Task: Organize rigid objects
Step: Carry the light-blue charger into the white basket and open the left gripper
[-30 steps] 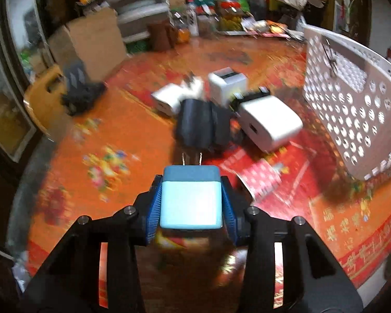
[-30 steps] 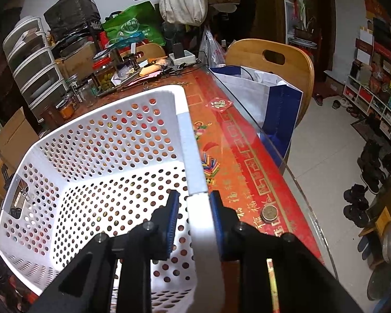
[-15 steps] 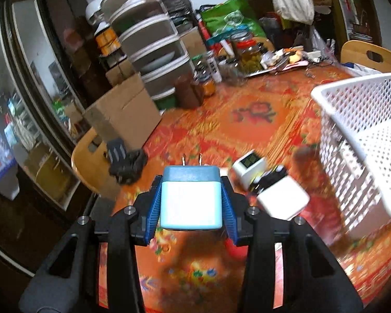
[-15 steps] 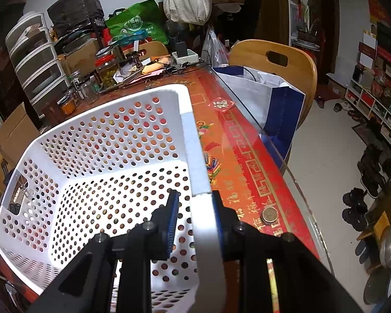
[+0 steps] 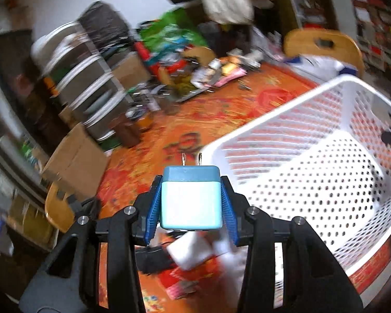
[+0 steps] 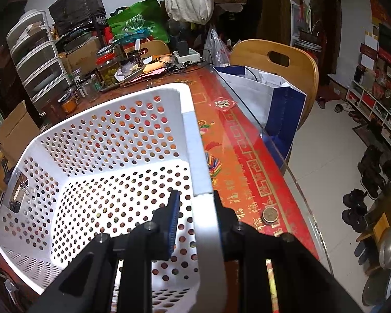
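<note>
Left claw [image 5: 191,203], clamping the charger [image 5: 190,199], has risen beside the basket [image 5: 286,130]

Our left tongs [image 5: 191,203] point down a bit and squeeze a blue charger [image 5: 190,200] tight. Our right tongs [image 6: 195,223] point down more and pinch the white basket [image 6: 91,161] rim.

The table [image 6: 250,161], covered in a red-and-orange patterned cloth under glass, carries a white perforated basket [image 6: 73,156], a coin [image 6: 270,214] near its edge, jars [image 6: 108,71] and clutter at the far end, and white adapters [image 5: 193,250].
</note>
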`<state>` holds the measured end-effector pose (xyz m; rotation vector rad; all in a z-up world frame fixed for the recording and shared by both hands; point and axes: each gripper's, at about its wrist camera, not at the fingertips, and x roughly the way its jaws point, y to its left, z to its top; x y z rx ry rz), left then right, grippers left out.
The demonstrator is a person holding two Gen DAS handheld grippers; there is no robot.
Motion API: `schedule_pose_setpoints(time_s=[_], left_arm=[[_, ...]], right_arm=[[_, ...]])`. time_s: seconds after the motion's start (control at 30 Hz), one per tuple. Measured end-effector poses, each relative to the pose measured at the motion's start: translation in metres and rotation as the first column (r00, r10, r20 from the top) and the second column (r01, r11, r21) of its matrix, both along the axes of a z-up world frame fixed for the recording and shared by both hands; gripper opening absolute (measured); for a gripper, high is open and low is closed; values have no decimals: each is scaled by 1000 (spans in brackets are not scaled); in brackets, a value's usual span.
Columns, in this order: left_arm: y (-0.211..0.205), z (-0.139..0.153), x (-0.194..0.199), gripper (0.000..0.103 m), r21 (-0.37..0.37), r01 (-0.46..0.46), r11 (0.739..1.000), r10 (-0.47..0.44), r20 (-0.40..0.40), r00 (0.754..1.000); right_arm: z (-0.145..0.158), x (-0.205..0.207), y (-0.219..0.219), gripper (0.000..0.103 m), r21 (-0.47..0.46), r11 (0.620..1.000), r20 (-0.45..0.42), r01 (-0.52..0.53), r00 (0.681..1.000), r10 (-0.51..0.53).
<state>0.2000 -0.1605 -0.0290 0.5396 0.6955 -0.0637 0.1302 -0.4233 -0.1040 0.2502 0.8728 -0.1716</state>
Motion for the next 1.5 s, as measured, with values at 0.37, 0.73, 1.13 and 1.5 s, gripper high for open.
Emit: schedule_pose_setpoints(time_s=[0.37, 0.73, 1.13, 1.5], left_arm=[[-99, -62, 44, 39, 254, 139, 957, -76, -242, 967], [-98, -127, 66, 69, 328, 219, 919, -19, -519, 854], [73, 3, -27, 103, -242, -10, 970, -16, -106, 994], [183, -123, -53, 103, -399, -231, 887, 126, -273, 954]], right_arm=[[-1, -2, -2, 19, 18, 1000, 7, -2, 1000, 2], [-1, -4, -3, 19, 35, 999, 12, -10, 1000, 10], [1, -1, -2, 18, 9, 1000, -8, 4, 1000, -4], [2, -2, -1, 18, -8, 1000, -1, 14, 1000, -14]])
